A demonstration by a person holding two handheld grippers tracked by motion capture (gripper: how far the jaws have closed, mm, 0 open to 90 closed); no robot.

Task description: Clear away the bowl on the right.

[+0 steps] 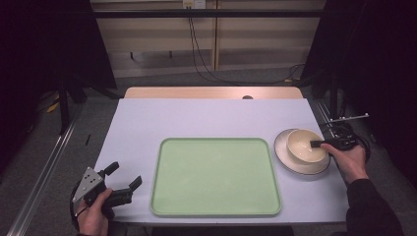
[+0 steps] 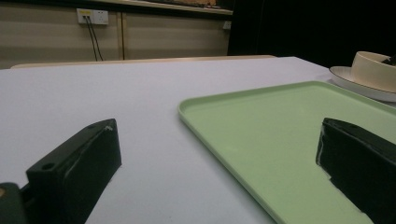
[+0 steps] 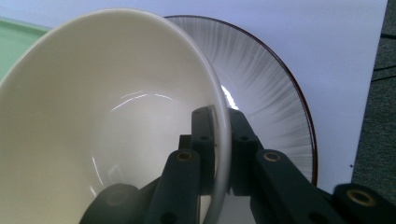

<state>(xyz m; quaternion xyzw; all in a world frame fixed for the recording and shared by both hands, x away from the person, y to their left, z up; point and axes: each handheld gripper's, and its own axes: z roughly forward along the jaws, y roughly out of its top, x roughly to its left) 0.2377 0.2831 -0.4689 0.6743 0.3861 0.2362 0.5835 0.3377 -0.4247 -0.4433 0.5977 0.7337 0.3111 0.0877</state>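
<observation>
A cream bowl (image 1: 305, 145) rests on a white plate (image 1: 284, 158) with a dark rim, right of a pale green tray (image 1: 215, 176). My right gripper (image 1: 316, 143) is shut on the bowl's right rim, one jaw inside and one outside. In the right gripper view the bowl (image 3: 107, 126) fills the left, the streaked plate (image 3: 271, 84) lies behind it, and the gripper (image 3: 219, 121) pinches the rim. My left gripper (image 1: 124, 176) stands open at the table's front left, beside the tray. Its view looks across the tray (image 2: 280, 135), with the gripper (image 2: 217, 149) holding nothing and the bowl (image 2: 373, 65) far right.
The table (image 1: 211, 115) has a pale lavender cover with a wooden strip at its far edge. Cables hang down the back wall. Dark curtains flank both sides. A metal rail runs along the floor at left.
</observation>
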